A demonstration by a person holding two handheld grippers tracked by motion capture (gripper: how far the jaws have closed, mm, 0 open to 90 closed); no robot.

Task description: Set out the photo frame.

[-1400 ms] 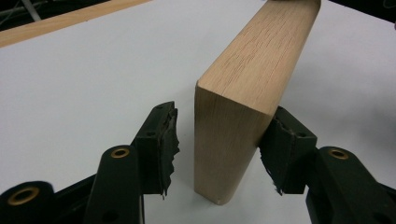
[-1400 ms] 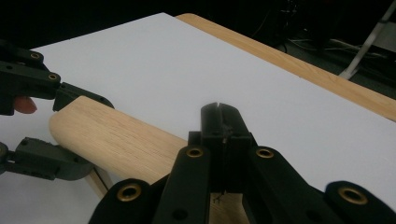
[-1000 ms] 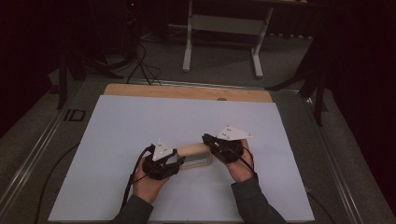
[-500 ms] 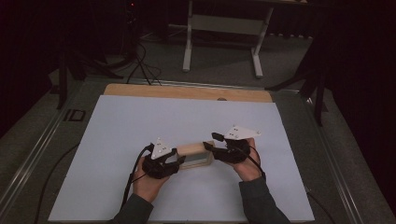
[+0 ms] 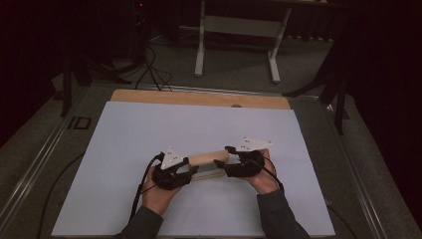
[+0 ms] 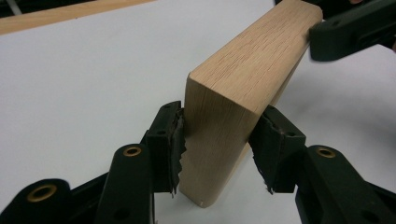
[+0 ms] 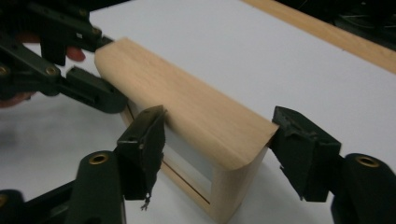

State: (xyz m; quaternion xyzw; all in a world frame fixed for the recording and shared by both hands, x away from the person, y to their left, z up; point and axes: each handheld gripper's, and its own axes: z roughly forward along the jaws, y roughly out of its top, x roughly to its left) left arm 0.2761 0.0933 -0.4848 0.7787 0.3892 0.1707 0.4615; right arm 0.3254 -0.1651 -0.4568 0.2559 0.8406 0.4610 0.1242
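Observation:
A pale wooden block (image 5: 208, 159), hollow with a rounded top, lies lengthwise between my two grippers on the white sheet. My left gripper (image 5: 192, 167) is shut on its left end, and in the left gripper view both pads press the end face of the block (image 6: 252, 70). My right gripper (image 5: 222, 156) stands open around the other end. Its jaws have just been opening. In the right gripper view the block (image 7: 187, 107) lies between the jaws, with the right pad (image 7: 299, 149) apart from the wood. A jaw of the right gripper (image 6: 350, 28) shows at the block's far end.
The white sheet (image 5: 149, 129) covers most of the table, with a wooden strip (image 5: 199, 98) along its far edge. Metal rails run down both sides. A white stand (image 5: 239, 30) and cables (image 5: 149, 59) sit on the floor beyond. A cable trails from the left gripper.
My right gripper's jaws have spread apart off the block's right end, and the hand has shifted slightly. The left gripper and the block have stayed where they were.

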